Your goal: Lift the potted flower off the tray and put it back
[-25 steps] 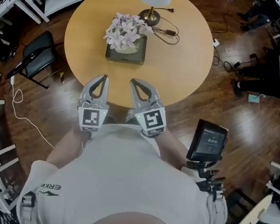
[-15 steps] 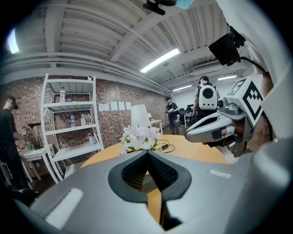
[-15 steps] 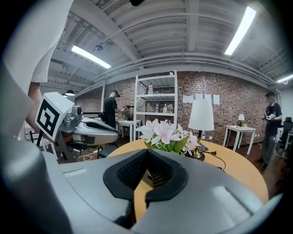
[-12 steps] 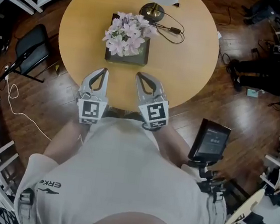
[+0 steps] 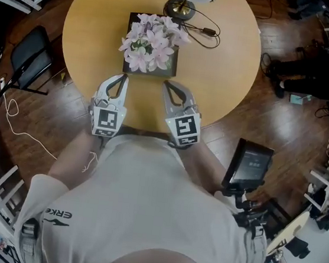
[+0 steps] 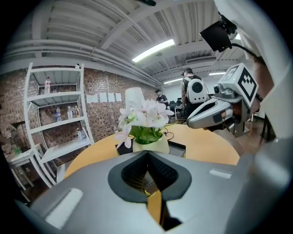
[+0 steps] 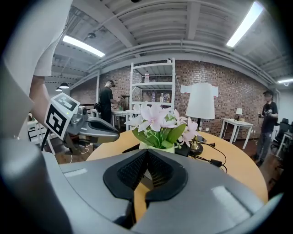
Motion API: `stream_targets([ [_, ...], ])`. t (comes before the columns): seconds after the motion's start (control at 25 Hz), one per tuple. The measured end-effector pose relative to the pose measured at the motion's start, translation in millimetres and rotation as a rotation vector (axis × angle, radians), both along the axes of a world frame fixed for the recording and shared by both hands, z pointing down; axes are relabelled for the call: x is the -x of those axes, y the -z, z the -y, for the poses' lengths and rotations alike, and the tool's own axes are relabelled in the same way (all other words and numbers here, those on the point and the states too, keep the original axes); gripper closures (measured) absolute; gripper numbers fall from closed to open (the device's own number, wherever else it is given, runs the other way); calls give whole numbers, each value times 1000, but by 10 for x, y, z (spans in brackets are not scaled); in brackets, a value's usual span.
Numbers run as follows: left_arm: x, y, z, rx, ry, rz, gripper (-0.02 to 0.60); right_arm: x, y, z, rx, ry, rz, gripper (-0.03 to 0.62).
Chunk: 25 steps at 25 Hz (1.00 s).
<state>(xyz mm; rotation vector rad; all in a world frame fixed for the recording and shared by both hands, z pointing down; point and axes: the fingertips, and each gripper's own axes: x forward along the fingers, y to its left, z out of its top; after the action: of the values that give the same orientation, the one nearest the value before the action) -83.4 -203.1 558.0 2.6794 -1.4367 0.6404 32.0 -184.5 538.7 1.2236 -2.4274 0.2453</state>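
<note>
Here, potted flower (image 5: 150,41) on tray (image 5: 128,66), tabletop (image 5: 219,75) stretching wide to its right

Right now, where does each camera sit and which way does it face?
Head view: on the person's head, facing steeply down at table, tray and potted flower; shirt, left gripper, right gripper show.
Left gripper view: rides that gripper, looking along its shut fingers at the flower; right gripper shows.
Right gripper view: likewise, toward flower and lamp; left gripper shows.
All share the flower.
</note>
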Motion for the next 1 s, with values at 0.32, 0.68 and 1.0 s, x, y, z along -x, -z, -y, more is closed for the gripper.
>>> stream_targets([
  [0.32,0,-184,236,35,-57,21,580,-40,-193,232,24,49,-63,558],
  [0.68,38,-291,275,71,-58,29,580,79,-611,719,78,309,-218,96],
  [1.0,170,-376,264,100,-19,45,580,399,-901,960,112,490,-310,-6],
])
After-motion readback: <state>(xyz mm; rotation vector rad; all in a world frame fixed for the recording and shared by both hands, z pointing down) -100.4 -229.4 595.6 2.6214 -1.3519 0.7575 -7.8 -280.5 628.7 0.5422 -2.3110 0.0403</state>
